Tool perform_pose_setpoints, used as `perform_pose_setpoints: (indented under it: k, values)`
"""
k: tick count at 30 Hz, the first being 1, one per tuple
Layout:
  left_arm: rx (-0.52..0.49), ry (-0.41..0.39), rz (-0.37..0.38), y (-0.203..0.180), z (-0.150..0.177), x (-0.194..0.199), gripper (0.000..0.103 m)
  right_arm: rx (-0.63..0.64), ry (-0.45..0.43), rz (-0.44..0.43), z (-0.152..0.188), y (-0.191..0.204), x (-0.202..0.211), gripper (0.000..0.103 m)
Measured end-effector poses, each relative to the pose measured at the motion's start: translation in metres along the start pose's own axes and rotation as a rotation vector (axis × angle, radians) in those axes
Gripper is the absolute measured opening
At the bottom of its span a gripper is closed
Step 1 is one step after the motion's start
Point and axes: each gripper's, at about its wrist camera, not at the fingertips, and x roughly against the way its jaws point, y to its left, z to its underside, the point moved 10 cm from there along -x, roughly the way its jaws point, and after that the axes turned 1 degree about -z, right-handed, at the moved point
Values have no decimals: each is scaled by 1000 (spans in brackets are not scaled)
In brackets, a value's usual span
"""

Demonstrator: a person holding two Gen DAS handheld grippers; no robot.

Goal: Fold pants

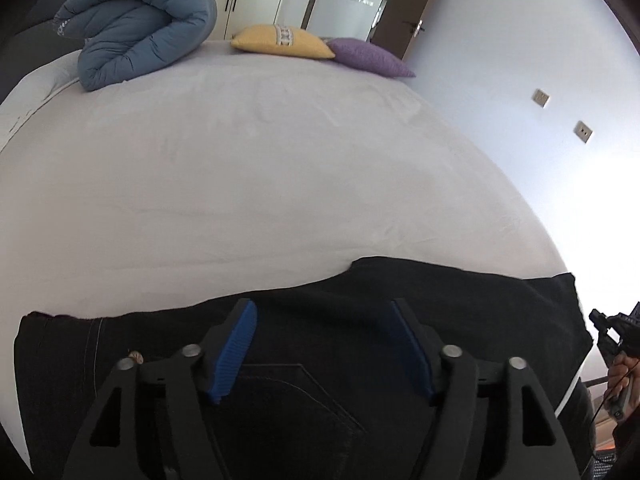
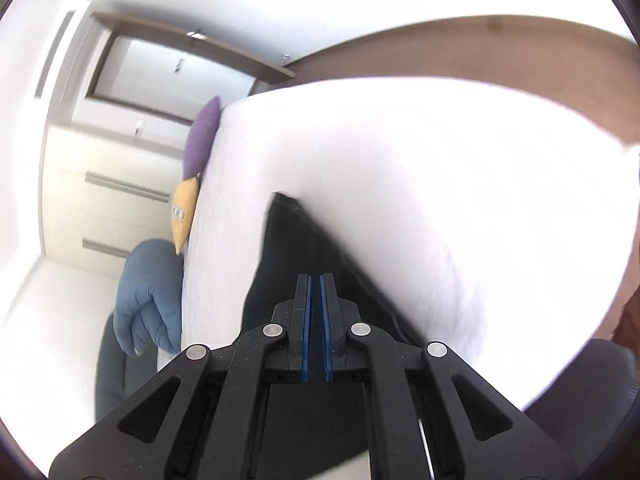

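Black pants point(image 1: 320, 320) cut off below by frame edge; right tongs' point(image 2: 315, 280) grasp unclear; motion-blurred

I am working in a home bedroom: a bed point(image 1: 240, 168) under a pale sheet, a rolled blue duvet point(image 1: 136, 28), yellow point(image 1: 280, 42) and purple point(image 1: 368, 58) cushions, white wardrobes point(image 2: 104, 196) and a brown door point(image 1: 416, 4) show it.

White bed point(image 1: 240, 168), pale walls point(image 1: 500, 60)

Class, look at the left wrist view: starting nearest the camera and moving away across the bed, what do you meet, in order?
Left gripper → black pants → bare white sheet → yellow pillow.
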Motion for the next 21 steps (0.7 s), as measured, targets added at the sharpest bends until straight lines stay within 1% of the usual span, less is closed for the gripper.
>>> perform_pose_setpoints:
  k: [1,2,3,5,7,8,9,10,11,12,14,15,16,17,18,20,21]
  values:
    - [0,-21,20,-11,2,7,91,17,34,-43,15,14,-4,5]
    - [-3,-32,44,-25,7,11,93,46,90,-96,40,33,-17,5]
    - [-10,-24,51,-34,15,10,94,65,129,-121,57,48,-27,5]
    - [-15,24,43,-45,33,-3,94,70,215,-153,97,62,-61,6]
    - [13,101,25,-43,57,-23,93,40,280,-137,123,57,-89,6]
    - [34,155,11,-36,73,-34,92,20,305,-100,129,43,-97,6]
    - [46,178,2,-31,83,-41,88,0,308,-52,131,23,-103,5]
    - [25,154,0,-29,86,-41,88,-27,293,-74,128,12,-101,2]
    - [-3,150,-11,-30,89,-41,88,-47,271,-84,120,2,-93,2]
    - [-21,158,-25,-30,91,-41,88,-52,225,-53,89,-23,-71,2]
    - [-33,169,-44,-31,91,-37,88,-37,113,28,57,-50,-34,3]
    - [-21,175,-50,-32,89,-36,88,-44,68,48,23,-69,-6,4]
    - [-7,174,-48,-33,87,-32,87,-45,23,71,2,-79,13,6]
    - [9,167,-28,-39,84,-28,87,-35,-5,78,-15,-87,30,6]
    - [10,158,-8,-47,80,-24,87,-13,-28,91,-23,-85,47,11]
    - [-16,144,9,-63,77,-23,87,1,-69,103,-26,-79,68,67]
    - [-31,148,17,-70,77,-25,87,-21,-117,93,-29,-75,79,103]
